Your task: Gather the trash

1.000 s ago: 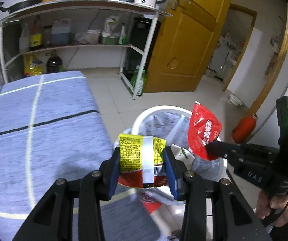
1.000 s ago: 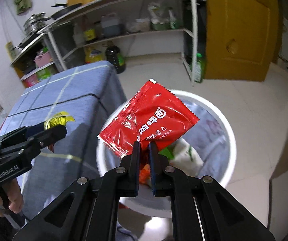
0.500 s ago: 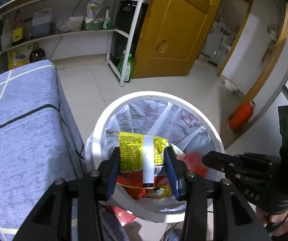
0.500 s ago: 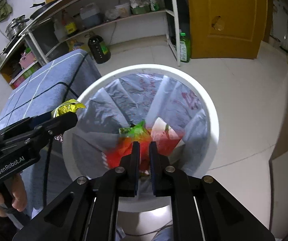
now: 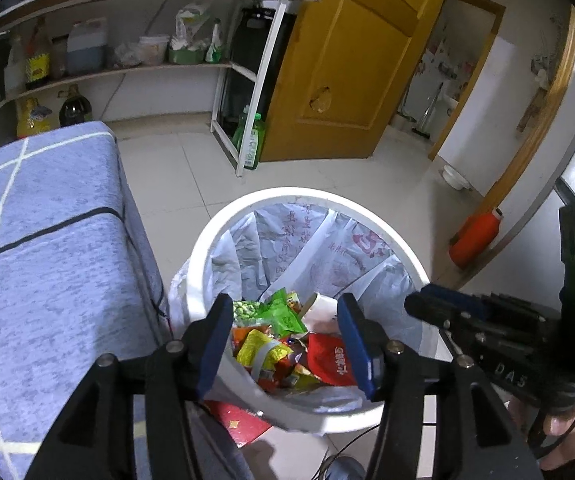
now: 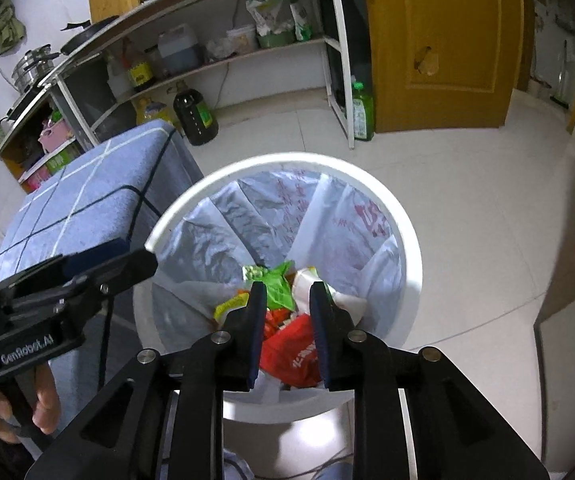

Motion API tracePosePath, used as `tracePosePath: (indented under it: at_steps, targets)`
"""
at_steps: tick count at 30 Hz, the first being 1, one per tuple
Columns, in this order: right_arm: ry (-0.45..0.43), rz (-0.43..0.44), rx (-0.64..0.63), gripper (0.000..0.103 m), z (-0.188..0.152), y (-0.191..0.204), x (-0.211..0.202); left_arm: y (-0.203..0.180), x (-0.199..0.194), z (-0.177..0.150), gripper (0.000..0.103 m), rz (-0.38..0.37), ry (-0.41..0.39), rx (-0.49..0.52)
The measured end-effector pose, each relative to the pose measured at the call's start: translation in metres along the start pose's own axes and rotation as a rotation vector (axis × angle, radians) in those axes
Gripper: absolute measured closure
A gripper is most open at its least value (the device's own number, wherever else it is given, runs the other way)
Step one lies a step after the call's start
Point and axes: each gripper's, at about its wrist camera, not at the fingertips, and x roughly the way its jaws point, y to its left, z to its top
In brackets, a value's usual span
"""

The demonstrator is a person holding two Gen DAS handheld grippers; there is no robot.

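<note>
Both grippers hang over the white trash bin (image 5: 207, 240), which stands on the tiled floor just beside the corner of the blue checked table (image 5: 47, 220). My left gripper (image 5: 285, 336) has its jaws wide apart with nothing between the pads; they have just been opening. My right gripper (image 6: 287, 320) has a narrower gap, also just opened, and holds nothing.

Left wrist view: the yellow snack packet (image 5: 261, 354) lies in the bin on the heap of wrappers, near the rim closest to me. Its long axis runs on a slant, from lower left up toward the upper right of the picture, with a grey strip across it. The red sauce sachet (image 5: 333, 360) lies flat just to its right, touching the heap, printed side up. A green pea packet (image 5: 275, 312) sits behind both. This view also shows a red paper scrap (image 5: 235, 426) outside the bin, under its near rim, and the right gripper from the side with a green light on its body.

Right wrist view: the sachet (image 6: 295, 354) fills the gap below my fingers; its long axis I cannot tell, since the jaws cover its ends. Only an edge of the yellow packet (image 6: 229, 306) shows past the left finger. The red scrap is hidden here. This view shows my left hand (image 6: 27, 404) on its handle.
</note>
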Motion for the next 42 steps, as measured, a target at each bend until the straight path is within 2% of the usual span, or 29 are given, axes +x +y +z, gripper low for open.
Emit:
tracePosePath:
  at_steps: [8, 14, 23, 31, 35, 37, 39, 42]
  targets:
    - [-0.085, -0.009, -0.041, 0.080, 0.000, 0.028, -0.025, 0.013, -0.046, -0.012, 0.046, 0.017, -0.057, 0.006]
    - [-0.132, 0.006, -0.087, 0.080, -0.013, 0.055, -0.043, 0.023, -0.082, -0.015, 0.046, 0.054, -0.123, -0.010]
    - [-0.190, 0.013, -0.116, 0.079, -0.055, 0.072, -0.079, 0.025, -0.114, -0.049, 0.046, 0.092, -0.155, -0.011]
    - [-0.249, -0.028, -0.127, 0.078, -0.099, 0.074, -0.108, 0.022, -0.138, -0.090, 0.046, 0.120, -0.172, -0.018]
    - [-0.272, -0.066, -0.147, 0.075, -0.114, 0.076, -0.117, 0.018, -0.146, -0.107, 0.044, 0.141, -0.177, -0.014]
    - [-0.274, -0.068, -0.142, 0.072, -0.120, 0.076, -0.120, 0.016, -0.148, -0.113, 0.044, 0.150, -0.177, -0.012]
    - [-0.275, -0.065, -0.137, 0.064, -0.124, 0.076, -0.123, 0.015, -0.150, -0.119, 0.044, 0.150, -0.175, -0.014]
    - [-0.281, -0.067, -0.135, 0.062, -0.129, 0.076, -0.126, 0.012, -0.151, -0.123, 0.044, 0.155, -0.176, -0.004]
